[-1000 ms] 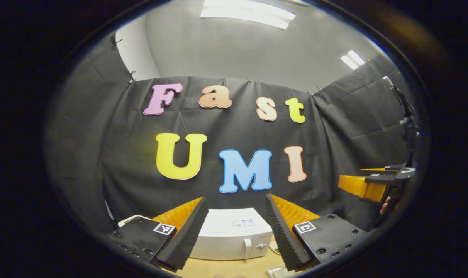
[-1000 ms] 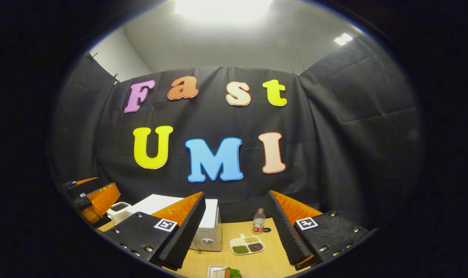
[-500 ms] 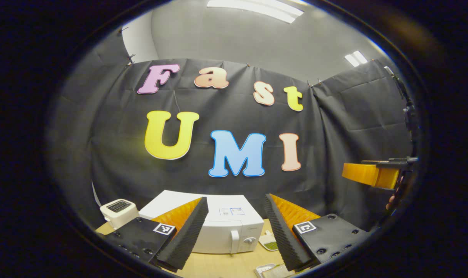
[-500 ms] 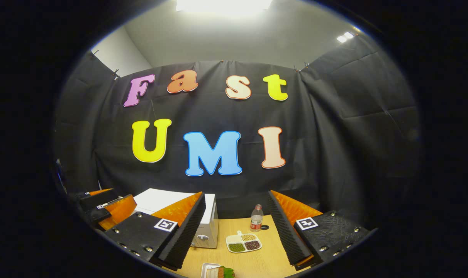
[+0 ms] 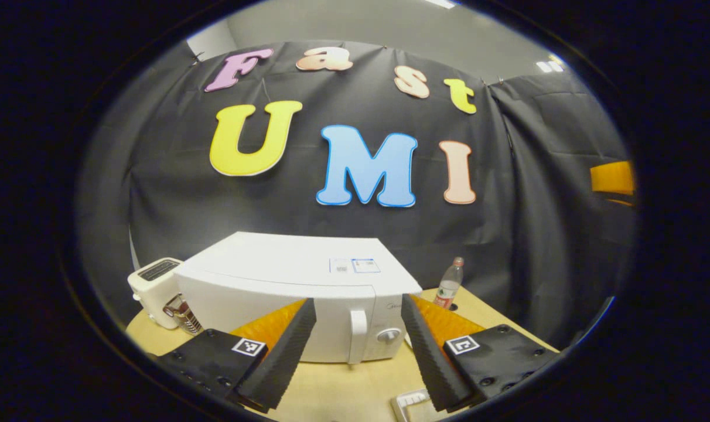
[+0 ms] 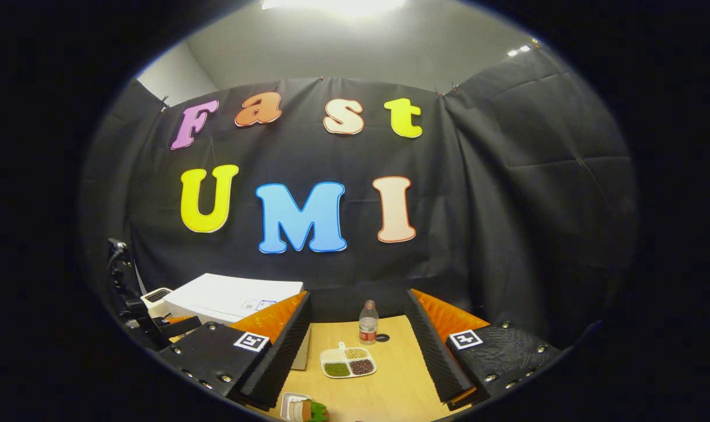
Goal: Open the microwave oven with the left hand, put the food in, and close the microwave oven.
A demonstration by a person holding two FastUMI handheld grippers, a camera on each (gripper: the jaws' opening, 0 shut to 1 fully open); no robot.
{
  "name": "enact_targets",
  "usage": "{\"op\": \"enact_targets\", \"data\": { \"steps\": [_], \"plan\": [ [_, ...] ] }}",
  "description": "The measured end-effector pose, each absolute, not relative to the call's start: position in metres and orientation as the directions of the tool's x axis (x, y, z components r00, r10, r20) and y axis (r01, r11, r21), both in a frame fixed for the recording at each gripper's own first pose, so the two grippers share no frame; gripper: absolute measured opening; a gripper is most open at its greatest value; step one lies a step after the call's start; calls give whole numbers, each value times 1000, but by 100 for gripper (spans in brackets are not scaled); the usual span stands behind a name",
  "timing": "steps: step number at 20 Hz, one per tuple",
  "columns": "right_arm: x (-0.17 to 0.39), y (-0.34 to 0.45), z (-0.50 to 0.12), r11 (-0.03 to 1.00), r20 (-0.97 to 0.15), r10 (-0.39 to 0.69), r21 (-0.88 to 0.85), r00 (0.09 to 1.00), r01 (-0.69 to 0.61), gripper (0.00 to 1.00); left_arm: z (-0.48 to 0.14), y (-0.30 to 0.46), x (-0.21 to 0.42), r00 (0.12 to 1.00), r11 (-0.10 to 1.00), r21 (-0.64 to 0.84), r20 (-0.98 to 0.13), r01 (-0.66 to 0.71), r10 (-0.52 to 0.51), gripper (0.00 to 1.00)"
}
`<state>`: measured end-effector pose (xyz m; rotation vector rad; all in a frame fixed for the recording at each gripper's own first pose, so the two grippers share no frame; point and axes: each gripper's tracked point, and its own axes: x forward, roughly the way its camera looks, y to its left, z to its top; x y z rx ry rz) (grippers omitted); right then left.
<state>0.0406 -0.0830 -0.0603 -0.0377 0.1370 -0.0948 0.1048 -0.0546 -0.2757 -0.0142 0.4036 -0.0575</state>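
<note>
The left gripper [image 5: 358, 346] is facing the boxy white microwave oven [image 5: 296, 287] head-on, its ridged black-and-orange fingers [image 5: 284, 351] spread wide with nothing between them. The oven is standing on the pale wooden tabletop [image 5: 343, 387] with its door shut. Its upright white door handle [image 5: 357, 335] is sitting almost exactly in the gap between the fingers, just left of the round control knob [image 5: 388, 335]. That is the relation the coming pull seems to turn on: the handle's long axis is running vertically, so the fingers, which are parted sideways, are already lined up to straddle it. They are not yet touching it, and how much gap is left cannot be judged.

The right gripper [image 6: 358, 351] is hanging back over the tabletop, fingers [image 6: 437, 351] likewise wide and empty. The food, a small white rectangular dish with something brown and green on it [image 6: 301, 409], is lying just below and slightly left of these fingers, near the view's bottom edge (partly cut off). A white divided tray of beans and grains [image 6: 349, 363] and a clear plastic bottle [image 6: 367, 322] are lying farther ahead. Of the two grippers, the left is the nearer to the oven, and the right to the food.
</note>
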Motion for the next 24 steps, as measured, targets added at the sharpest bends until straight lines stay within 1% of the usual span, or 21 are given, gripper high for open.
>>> {"op": "enact_targets", "data": {
  "steps": [2,3,6,7,9,10,12,13,15,16,17,18,19,20,21,22,24],
  "plan": [
    [46,-88,-61,995,-139,-96,-39,986,92,96,-313,-55,118,894,998,-12,-446,54,-54,96],
    [50,-90,-62,995,-141,-95,-41,985,91,96,-332,-60,124,877,998,-16,-475,66,-66,89],
    [61,-94,-65,996,-148,-88,-47,985,81,96,-375,-60,136,842,998,5,-538,57,-45,68],
    [65,-93,-65,996,-146,-84,-51,986,78,96,-384,-60,140,834,999,7,-551,48,-37,67],
    [70,-93,-65,996,-145,-76,-58,987,68,96,-396,-63,144,821,999,-1,-569,51,-43,59],
    [72,-93,-65,996,-147,-70,-60,987,61,96,-394,-65,142,814,998,-6,-578,60,-52,43],
    [75,-93,-67,997,-150,-66,-58,986,58,96,-396,-66,143,813,997,19,-580,74,-49,37],
    [76,-92,-68,997,-153,-64,-50,986,56,96,-397,-66,143,815,997,20,-577,78,-52,37],
    [76,-89,-72,998,-162,-59,-39,985,54,96,-396,-67,141,816,996,20,-575,85,-58,33],
    [75,-88,-73,998,-165,-57,-37,985,51,96,-396,-67,142,816,996,22,-575,83,-55,27],
    [73,-88,-74,998,-166,-55,-38,985,50,96,-394,-67,141,816,996,29,-576,81,-50,26],
    [72,-88,-74,998,-166,-55,-42,985,49,96,-394,-66,140,813,996,28,-580,81,-50,18],
    [70,-88,-74,998,-165,-55,-45,985,49,96,-395,-67,140,811,997,20,-583,78,-52,19],
    [68,-89,-72,998,-163,-57,-46,985,50,96,-396,-66,140,806,996,15,-589,83,-58,15],
    [67,-89,-71,998,-161,-59,-46,985,53,96,-396,-67,141,804,996,9,-592,87,-65,14],
    [67,-90,-69,998,-158,-62,-43,986,56,96,-396,-67,141,797,995,10,-600,97,-72,8],
    [65,-88,-65,997,-150,-65,-38,987,60,96,-394,-66,139,788,995,-4,-610,96,-78,8]
  ]
}}
